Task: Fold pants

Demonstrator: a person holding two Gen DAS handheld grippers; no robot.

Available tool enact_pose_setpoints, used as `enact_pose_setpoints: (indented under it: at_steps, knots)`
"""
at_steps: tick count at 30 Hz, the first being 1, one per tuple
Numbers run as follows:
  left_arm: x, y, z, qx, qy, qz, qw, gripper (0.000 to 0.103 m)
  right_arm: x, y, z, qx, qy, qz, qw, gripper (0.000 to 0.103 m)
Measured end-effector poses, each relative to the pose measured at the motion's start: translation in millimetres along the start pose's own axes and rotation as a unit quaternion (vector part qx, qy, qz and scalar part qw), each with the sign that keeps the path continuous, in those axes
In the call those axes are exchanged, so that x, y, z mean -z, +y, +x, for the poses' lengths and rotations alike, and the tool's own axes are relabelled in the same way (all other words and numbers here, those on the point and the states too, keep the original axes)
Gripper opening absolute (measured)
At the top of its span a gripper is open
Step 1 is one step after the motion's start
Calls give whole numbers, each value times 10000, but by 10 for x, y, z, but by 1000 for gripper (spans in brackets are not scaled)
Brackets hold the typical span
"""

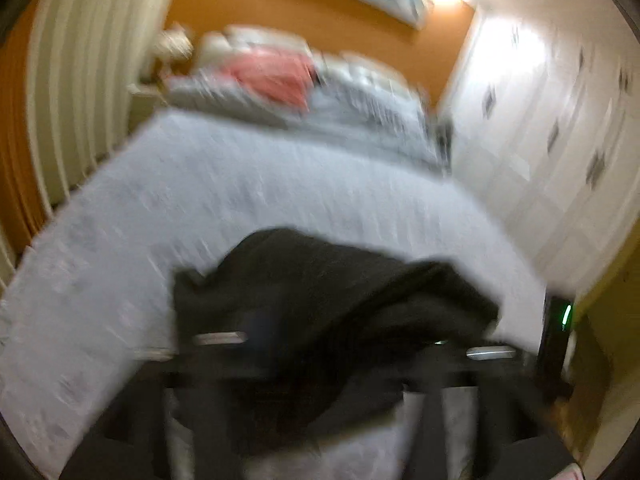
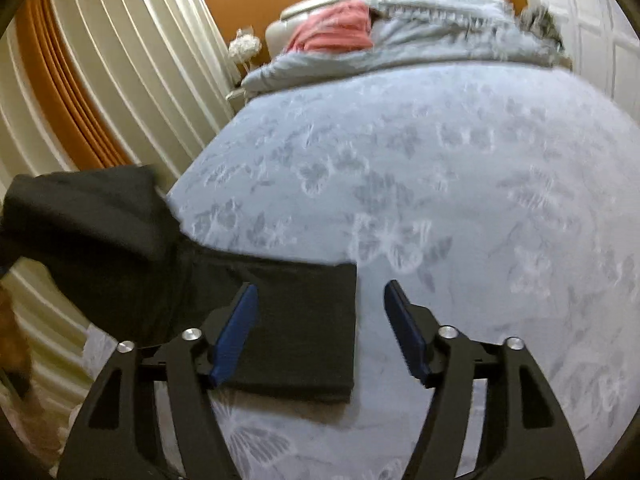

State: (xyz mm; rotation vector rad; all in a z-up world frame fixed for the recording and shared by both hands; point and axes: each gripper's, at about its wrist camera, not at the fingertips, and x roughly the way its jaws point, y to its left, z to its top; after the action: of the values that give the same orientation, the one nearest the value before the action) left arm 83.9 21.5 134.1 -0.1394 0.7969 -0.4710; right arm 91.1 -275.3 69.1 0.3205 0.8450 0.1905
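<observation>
The black pants lie on the grey bedspread, with one squared end flat under my right gripper. That gripper is open, its blue pads spread wide, with the left pad over the cloth. The rest of the pants rises to the left, lifted off the bed. In the blurred left wrist view the black cloth bunches over my left gripper and hides its fingers, so it looks shut on the pants.
Pillows, a rumpled grey duvet and a pink cloth lie at the bed's head. White curtains hang on the left. White wardrobe doors stand on the right.
</observation>
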Motion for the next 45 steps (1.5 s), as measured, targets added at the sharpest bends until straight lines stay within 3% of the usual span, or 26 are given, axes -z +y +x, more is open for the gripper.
enact_pose_setpoints:
  at_steps: [3,5,9,14,16,17,18,19,20,23,24,26,27,28,30,31,34,36,37,38,39,40,42,45]
  knots:
    - [525,-77,562,-137,929,64,9956,90,147,-106,140,-99,354,31,9993,66]
    - [762,21,647,-151,1122,-96,9935,89,264,-185,272,-376,670,147,9969,67]
    - [975,401,392,-206,883,-611,9940,89,378,-178,469,-510,1013,206,9933,67]
    - [777,855,-41,-902,231,-776,9926,90,465,-289,561,-148,1124,558,9920,78]
    - [682,1073,-37,-1107,246,-1062,9879,90,569,-380,621,-324,1210,894,9881,78]
    - [659,1166,-2,-1124,277,-1161,9865,90,584,-399,698,-527,1322,1009,9847,76]
    - [638,1251,61,-1158,328,-1246,9849,90,576,-373,808,-822,1507,1041,9796,47]
    - [624,1286,106,-1190,343,-1249,9844,90,501,-297,852,-673,1541,854,9820,23]
    - [601,1305,158,-1250,334,-1221,9840,90,375,-180,778,-414,1345,479,9889,14]
    - [581,1265,235,-1385,308,-1138,9833,90,81,112,390,-365,654,-261,9969,10]
    - [602,1278,238,-1408,357,-1108,9832,90,57,194,331,-156,493,-662,9965,11]
    - [643,1319,333,-1562,538,-1040,9808,90,161,203,522,385,720,-1205,9893,25]
    - [683,1351,339,-1635,616,-1028,9792,90,244,137,659,739,928,-1215,9855,49]
    - [736,1370,412,-1705,748,-1022,9772,90,293,79,730,854,1042,-1132,9844,56]
    - [838,1424,570,-1689,995,-1115,9742,90,419,-95,867,467,1374,-536,9880,60]
    - [879,1436,636,-1634,1095,-1174,9734,90,473,-172,916,161,1475,-110,9889,71]
    - [1051,1493,894,-1241,1495,-1486,9696,90,594,-226,1134,-368,1867,554,9802,78]
    - [1139,1534,1008,-954,1618,-1745,9666,88,627,-169,1205,-285,1727,571,9829,76]
    - [1149,1537,1009,-970,1499,-1763,9680,84,617,-91,1228,-186,1689,377,9847,61]
    - [1132,1507,1016,-904,1464,-1624,9716,63,591,-33,1214,-120,1618,269,9864,52]
    - [1091,1469,1026,-715,1507,-1501,9745,30,550,-29,1192,-251,1545,403,9869,32]
    - [1064,1447,1004,-610,1514,-1514,9749,19,535,-9,1162,-267,1480,472,9875,27]
    - [951,1377,896,-627,1362,-1404,9787,12,456,26,1028,-368,1206,513,9907,24]
    - [671,1189,590,-534,813,-1106,9891,11,219,135,663,-537,620,417,9958,23]
